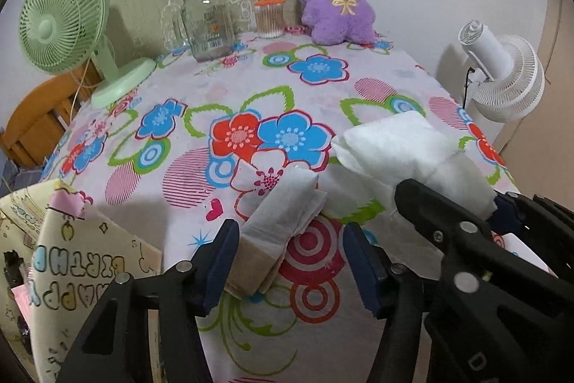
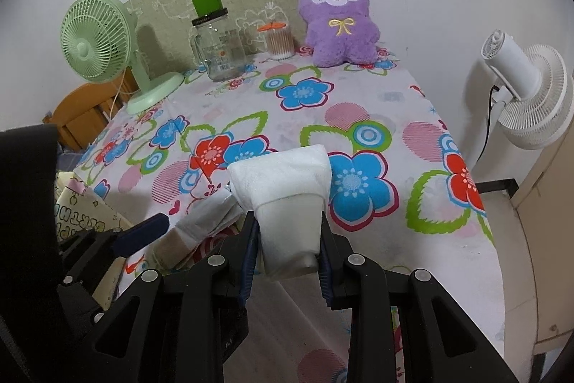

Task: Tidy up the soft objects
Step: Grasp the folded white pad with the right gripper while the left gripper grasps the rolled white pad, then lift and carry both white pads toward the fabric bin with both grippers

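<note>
Meanwhile right tongs (image 2: 287, 261) gripped a folded sock (image 2: 287, 203) clear of the table (image 2: 412, 239); left tongs (image 1: 287, 261) straddled its mate (image 1: 276, 232), unclamped, near the front edge.

A cream gift bag (image 1: 89, 275) at the lower left carries bubble letters, upside down to the left wrist camera, reading "HAPPY BIRTHD…", the end cut off. The glass jar (image 1: 210, 24) bears a label and lid lettering too small to read.
</note>
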Demonstrator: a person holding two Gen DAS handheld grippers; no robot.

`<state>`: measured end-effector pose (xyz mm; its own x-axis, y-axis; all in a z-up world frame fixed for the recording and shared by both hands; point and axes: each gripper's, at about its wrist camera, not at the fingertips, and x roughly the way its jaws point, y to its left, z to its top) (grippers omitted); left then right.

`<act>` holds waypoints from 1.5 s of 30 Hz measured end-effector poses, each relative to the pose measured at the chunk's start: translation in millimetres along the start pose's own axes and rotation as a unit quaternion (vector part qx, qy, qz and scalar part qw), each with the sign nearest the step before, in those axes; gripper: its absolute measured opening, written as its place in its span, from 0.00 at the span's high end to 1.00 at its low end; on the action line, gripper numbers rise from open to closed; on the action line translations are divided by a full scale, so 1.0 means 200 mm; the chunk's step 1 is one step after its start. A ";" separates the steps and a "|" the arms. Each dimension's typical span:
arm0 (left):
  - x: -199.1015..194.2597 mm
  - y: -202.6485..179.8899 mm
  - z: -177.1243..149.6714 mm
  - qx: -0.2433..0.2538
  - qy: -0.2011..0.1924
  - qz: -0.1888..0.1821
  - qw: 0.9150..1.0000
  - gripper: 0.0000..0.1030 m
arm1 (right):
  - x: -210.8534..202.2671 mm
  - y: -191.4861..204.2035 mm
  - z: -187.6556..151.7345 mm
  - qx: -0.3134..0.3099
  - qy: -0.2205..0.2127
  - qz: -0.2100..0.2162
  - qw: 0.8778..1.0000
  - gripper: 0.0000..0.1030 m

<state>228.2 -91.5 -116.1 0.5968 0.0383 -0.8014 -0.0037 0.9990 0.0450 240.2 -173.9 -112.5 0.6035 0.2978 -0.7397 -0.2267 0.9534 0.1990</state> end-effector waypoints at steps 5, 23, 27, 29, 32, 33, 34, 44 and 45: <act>0.04 0.02 0.00 -0.007 0.007 -0.003 1.000 0.45 | 0.02 0.01 0.00 -0.005 0.005 -0.004 1.000 0.69; 0.05 0.03 -0.03 0.001 0.019 -0.016 1.000 0.92 | 0.05 0.02 -0.02 -0.003 0.014 -0.009 1.000 0.69; 0.03 0.02 -0.04 0.002 0.020 -0.020 1.000 0.95 | 0.04 0.02 -0.03 0.000 0.014 -0.008 1.000 0.69; 0.02 0.02 -0.05 0.003 0.021 -0.024 0.999 0.96 | 0.03 0.01 -0.04 0.000 0.014 -0.009 1.000 0.69; 0.00 0.00 -0.06 0.005 0.022 -0.029 0.999 0.97 | 0.01 0.01 -0.05 0.002 0.013 -0.012 1.000 0.69; -0.01 0.00 -0.06 0.005 0.022 -0.031 0.999 0.97 | 0.01 0.01 -0.05 0.003 0.012 -0.013 1.000 0.69; -0.01 0.00 -0.06 0.006 0.023 -0.034 0.999 0.97 | 0.00 0.01 -0.05 0.004 0.011 -0.015 1.000 0.69; -0.11 -0.02 -0.11 0.010 0.017 -0.043 0.999 0.98 | -0.08 0.02 -0.10 0.011 0.003 -0.018 1.000 0.69; -0.12 -0.02 -0.12 0.011 0.016 -0.044 0.999 0.98 | -0.09 0.02 -0.09 0.011 0.002 -0.018 1.000 0.69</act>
<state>195.1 -95.7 -111.0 0.5686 -0.0477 -0.8213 0.0649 0.9978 -0.0130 214.2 -177.1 -110.8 0.6075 0.2626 -0.7496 -0.1875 0.9645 0.1859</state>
